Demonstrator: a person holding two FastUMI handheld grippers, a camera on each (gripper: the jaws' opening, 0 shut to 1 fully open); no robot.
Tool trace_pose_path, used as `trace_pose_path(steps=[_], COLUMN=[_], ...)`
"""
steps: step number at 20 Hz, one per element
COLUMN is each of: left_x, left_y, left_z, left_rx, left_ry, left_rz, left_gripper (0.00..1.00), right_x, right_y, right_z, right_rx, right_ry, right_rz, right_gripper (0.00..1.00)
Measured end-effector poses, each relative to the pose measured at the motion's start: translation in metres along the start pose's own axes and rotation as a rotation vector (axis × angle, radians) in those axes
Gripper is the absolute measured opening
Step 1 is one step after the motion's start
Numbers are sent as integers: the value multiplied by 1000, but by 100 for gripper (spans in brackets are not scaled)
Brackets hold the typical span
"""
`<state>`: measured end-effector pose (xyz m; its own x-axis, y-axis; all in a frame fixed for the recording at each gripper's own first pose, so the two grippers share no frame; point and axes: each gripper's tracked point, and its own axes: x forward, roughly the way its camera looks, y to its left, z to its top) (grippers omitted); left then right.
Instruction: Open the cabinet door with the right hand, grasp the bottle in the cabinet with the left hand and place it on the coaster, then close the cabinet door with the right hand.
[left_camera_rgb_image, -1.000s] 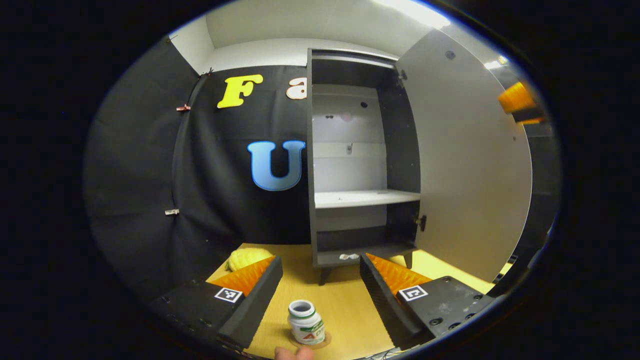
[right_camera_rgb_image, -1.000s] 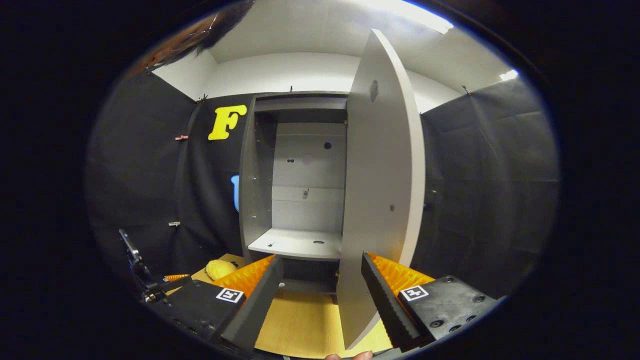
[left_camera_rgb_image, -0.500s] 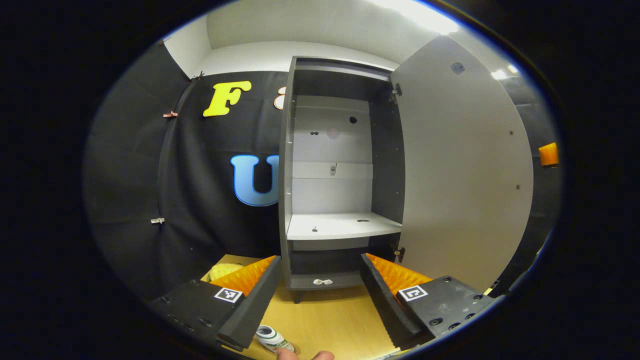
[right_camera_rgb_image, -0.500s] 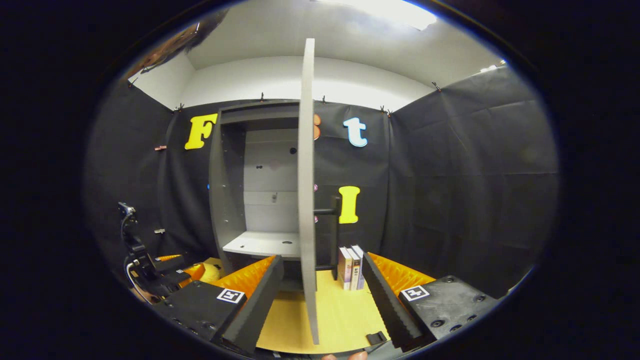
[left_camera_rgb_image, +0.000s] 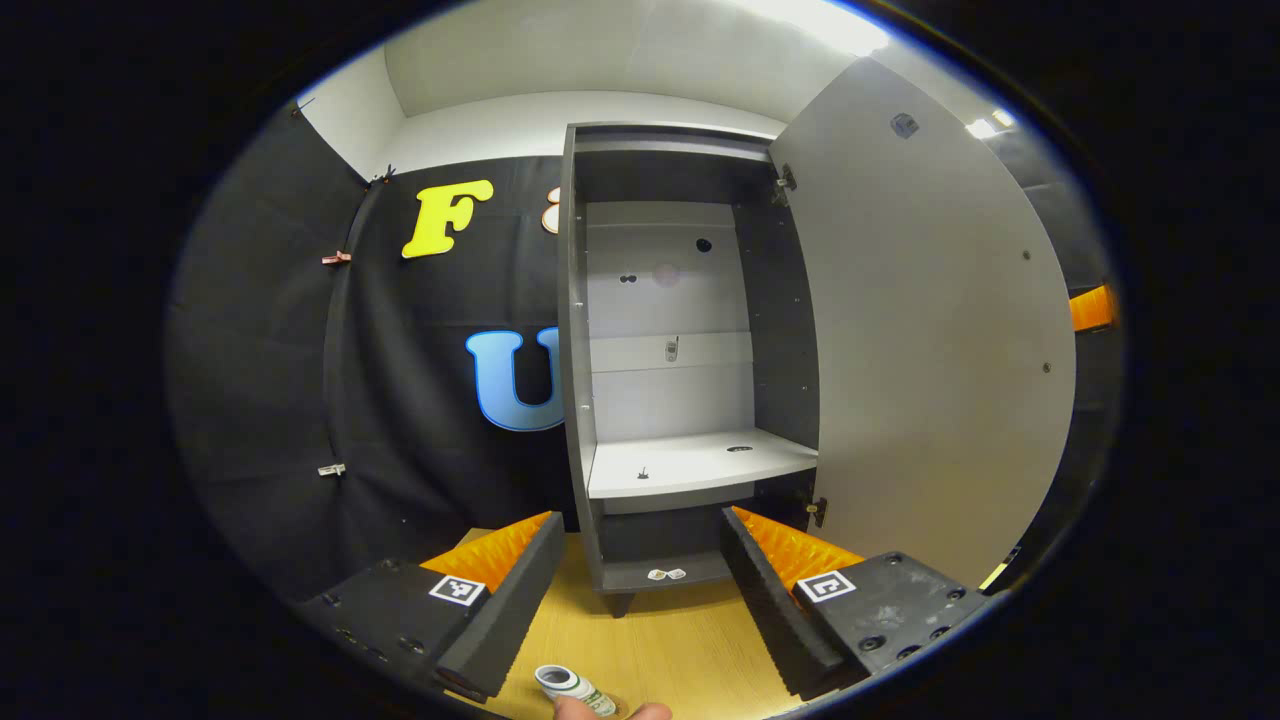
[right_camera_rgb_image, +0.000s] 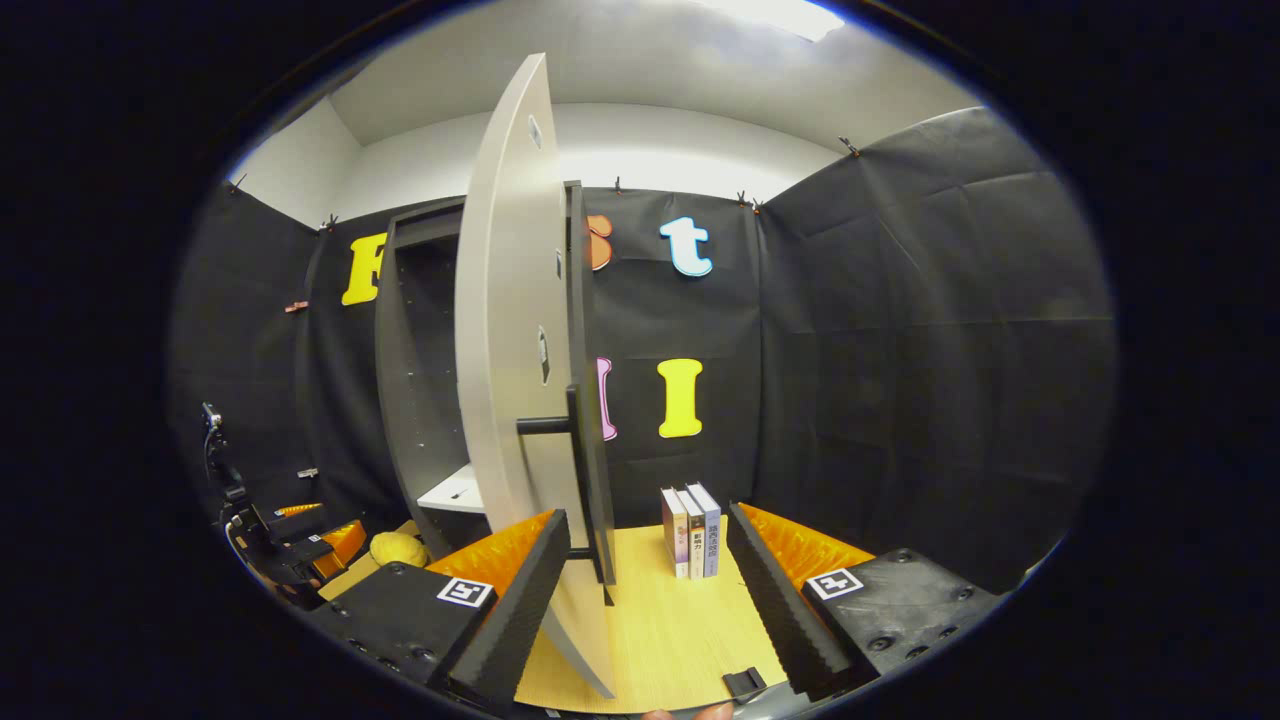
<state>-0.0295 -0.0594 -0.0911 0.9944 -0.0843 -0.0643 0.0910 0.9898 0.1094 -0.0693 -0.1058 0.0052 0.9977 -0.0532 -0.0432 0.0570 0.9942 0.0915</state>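
Cabinet door (right_camera_rgb_image: 510, 330) ajar. Bottle (left_camera_rgb_image: 572, 686) on table (left_camera_rgb_image: 660, 640) near left gripper (left_camera_rgb_image: 635, 590). Both grippers' fingers spread, right gripper (right_camera_rgb_image: 645, 590) holding nothing.

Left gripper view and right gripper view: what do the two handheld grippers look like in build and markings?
Each gripper, left and right, has two long wedge-shaped fingers with ribbed, sawtooth inner faces, mounted on black blocks with visible screws. Each block carries a small square black-and-white fiducial tag. In the right gripper view, the left gripper appears farther off, with a black mount and cable on it.
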Motion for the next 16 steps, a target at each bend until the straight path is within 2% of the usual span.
trace_pose_path(steps=[1,2,3,5,7,8,10,11,16], left_x=[-2,-4,-6,-10,-14,-16,-21,-23,-34], left_y=[2,5,9,16,26,31,41,45,64], left_z=[-2,-3,-6,-8,-7,-6,-7,-7,-16], left_rx=[-1,-5,-9,-18,-24,-25,-25,-28,-53], left_ry=[1,2,5,7,2,0,-3,-3,46], left_rz=[0,3,6,18,34,42,63,75,113], left_gripper=[98,97,97,98,98,98,98,98,98], right_x=[0,-1,-4,-7,-7,-7,-8,-7,-4], right_y=[1,7,13,18,32,40,59,69,112], right_z=[2,2,2,1,0,-1,-3,-4,-7], right_rx=[-5,6,14,0,-1,1,-2,-5,-11], right_ry=[-3,-1,-4,-16,-13,-8,-1,1,0], right_rz=[-2,11,11,9,18,28,56,73,115], right_gripper=[100,95,100,94,95,100,100,95,95])
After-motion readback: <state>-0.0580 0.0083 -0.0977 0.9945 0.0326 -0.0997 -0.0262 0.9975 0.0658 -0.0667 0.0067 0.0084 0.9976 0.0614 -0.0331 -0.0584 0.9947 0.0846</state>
